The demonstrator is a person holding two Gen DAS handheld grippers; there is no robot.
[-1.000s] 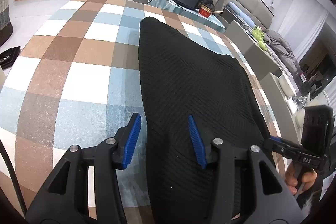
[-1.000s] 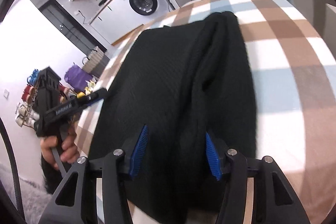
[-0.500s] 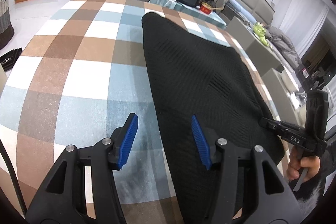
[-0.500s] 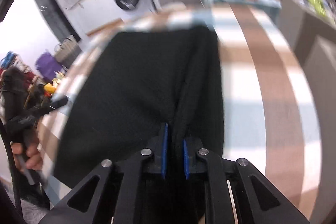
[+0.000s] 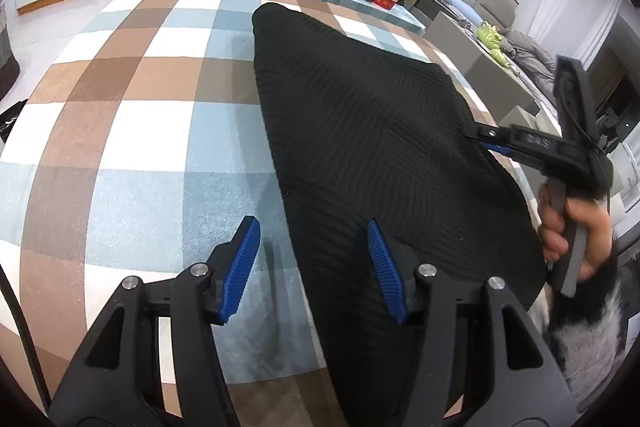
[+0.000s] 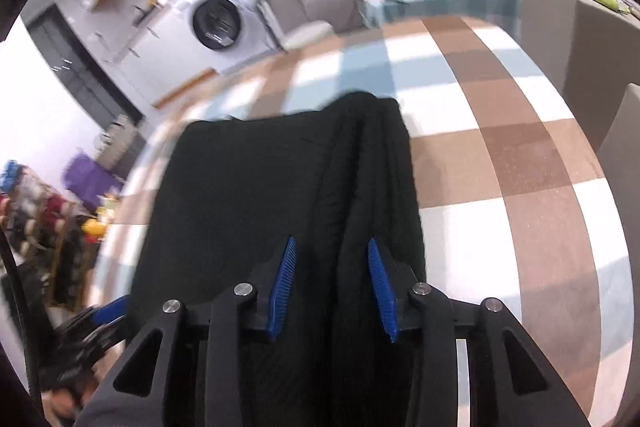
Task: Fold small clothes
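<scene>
- Shows the left gripper (image 5: 311,227) nearest, jaws released and just widened further, nothing clamped; straddles the cloth's left edge, one pad over bare tabletop (image 5: 140,127), the other over black knit.
- Shows the right gripper (image 6: 331,243) with jaws just reopened after a tight pinch half a second ago; holds nothing now, though a raised ridge (image 6: 360,167) of the fabric runs up between the pads without being pressed.
- Places that gripper, seen from the left wrist, at the cloth's right border, tips touching or just above the knit, with the person's hand (image 5: 572,223) wrapped on its handle beside the tabletop edge.
- Finds the cloth (image 5: 360,115) flat on the checked tabletop as one long black panel, stretching from under both grippers to a rounded end near the far side; lies smooth on the left, bunched into lengthwise folds along the right.
- Suggests, as a judgement, a finished tug or straightening along the right side rather than a completed fold: pinch made, fabric drawn sideways, grip let go.
- Leaves the ridge unflattened, so probably calls for smoothing or a fresh grasp at the near corners before folding the panel over.
- Counts the task as early: no crosswise fold visible yet.
</scene>
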